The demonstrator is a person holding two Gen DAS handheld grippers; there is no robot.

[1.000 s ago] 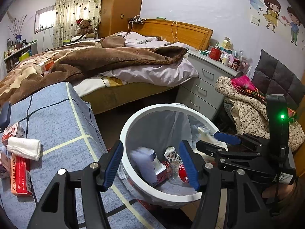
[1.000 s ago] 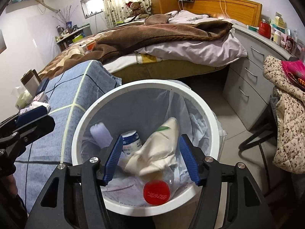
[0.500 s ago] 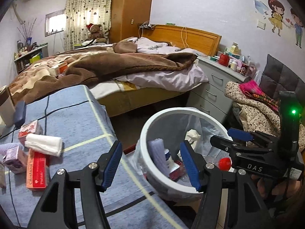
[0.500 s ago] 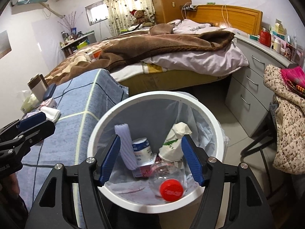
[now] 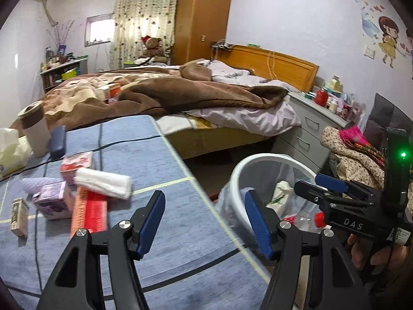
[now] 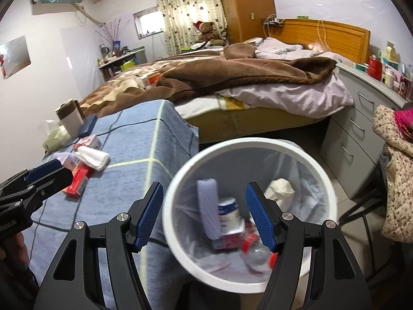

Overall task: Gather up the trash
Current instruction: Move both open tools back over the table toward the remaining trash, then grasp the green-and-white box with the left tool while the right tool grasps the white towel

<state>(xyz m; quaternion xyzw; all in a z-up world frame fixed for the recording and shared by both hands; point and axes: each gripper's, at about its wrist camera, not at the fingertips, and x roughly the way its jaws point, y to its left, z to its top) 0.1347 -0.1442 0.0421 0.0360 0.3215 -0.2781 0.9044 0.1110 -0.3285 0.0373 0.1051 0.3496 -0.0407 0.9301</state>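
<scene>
Bedroom clutter surrounds me: an unmade bed under a brown blanket behind, and in front a blue-grey cloth-covered table (image 5: 160,170) with the white trash bin (image 6: 180,188) standing on the floor just off its right edge. My left gripper (image 5: 204,222) is spread wide and holds nothing, hanging over the table's near right part. My right gripper (image 6: 204,214) is spread and empty too, poised above the bin, where a lilac roll (image 6: 209,206), a small white tub, a crumpled wrapper and a clear bottle with a red cap (image 6: 258,255) already lie. What is left to collect sits in a loose cluster on the table, ahead and to the left of my left claw: a white cloth roll (image 5: 103,183) resting across a long red-orange carton (image 5: 89,211), a lilac box (image 5: 51,199) just beside that, a red-and-white box (image 5: 76,162) behind, and a small tan box (image 5: 19,215) off to the far left. The roll's long axis runs roughly crosswise to my fingers, the carton's roughly along them. I judge my left hand the nearer by far, with the right facing the bin, so the next pick should fall to the left, reaching forward and leftward, then carrying rightward to the bin.
</scene>
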